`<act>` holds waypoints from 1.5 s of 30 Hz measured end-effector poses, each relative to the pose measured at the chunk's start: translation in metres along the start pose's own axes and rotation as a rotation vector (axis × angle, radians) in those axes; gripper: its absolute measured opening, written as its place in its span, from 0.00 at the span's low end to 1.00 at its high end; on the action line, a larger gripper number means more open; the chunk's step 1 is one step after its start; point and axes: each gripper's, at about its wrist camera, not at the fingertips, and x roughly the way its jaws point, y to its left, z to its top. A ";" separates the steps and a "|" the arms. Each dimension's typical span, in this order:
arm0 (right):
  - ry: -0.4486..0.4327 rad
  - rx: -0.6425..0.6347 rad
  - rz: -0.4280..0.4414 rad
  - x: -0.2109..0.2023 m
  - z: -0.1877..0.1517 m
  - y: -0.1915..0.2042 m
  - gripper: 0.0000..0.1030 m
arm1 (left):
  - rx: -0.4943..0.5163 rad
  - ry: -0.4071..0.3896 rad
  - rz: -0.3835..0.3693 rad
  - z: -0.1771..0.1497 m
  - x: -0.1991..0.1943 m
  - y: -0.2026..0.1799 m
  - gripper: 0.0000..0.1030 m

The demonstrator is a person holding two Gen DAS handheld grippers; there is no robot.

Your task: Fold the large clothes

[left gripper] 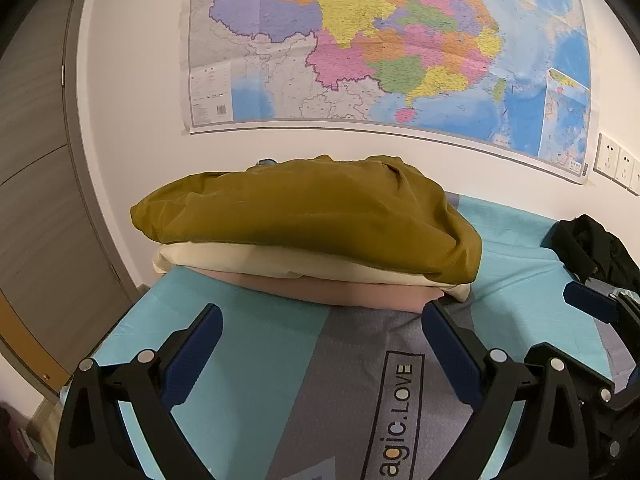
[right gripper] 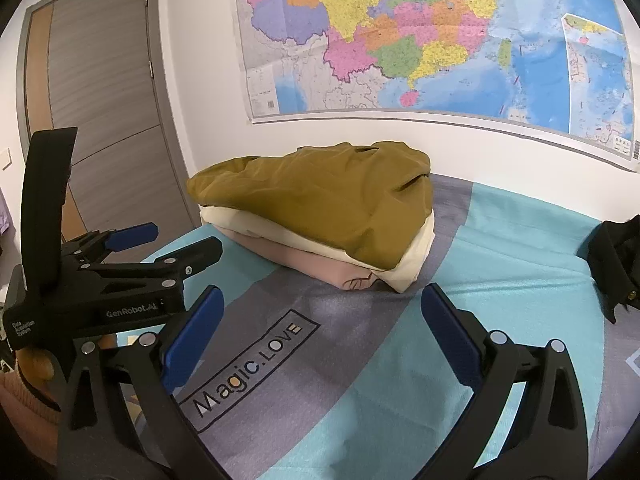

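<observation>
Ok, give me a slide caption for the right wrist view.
Both grippers, right and left, open and empty before a stack of folded clothes; black garment waits at right.

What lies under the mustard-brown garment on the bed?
Under the mustard-brown garment lies a folded cream garment, then a pink one, on the bedsheet. How they are folded underneath is covered.

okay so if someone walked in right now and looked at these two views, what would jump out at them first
The big colourful map on the white wall behind the bed would likely catch the eye first. Below it, a stack of folded clothes sits on the bedsheet: a mustard garment on top, cream under it, pink at the bottom. A crumpled black garment lies apart at the right, and both grippers, left and right, are open and hold nothing.
</observation>
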 end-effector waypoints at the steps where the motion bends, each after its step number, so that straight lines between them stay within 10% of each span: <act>1: 0.000 -0.001 0.000 0.000 0.000 0.000 0.94 | -0.001 -0.001 0.001 0.000 0.000 0.000 0.93; 45: 0.002 0.029 0.019 -0.007 -0.005 -0.003 0.94 | 0.012 0.016 0.006 -0.004 -0.004 -0.003 0.93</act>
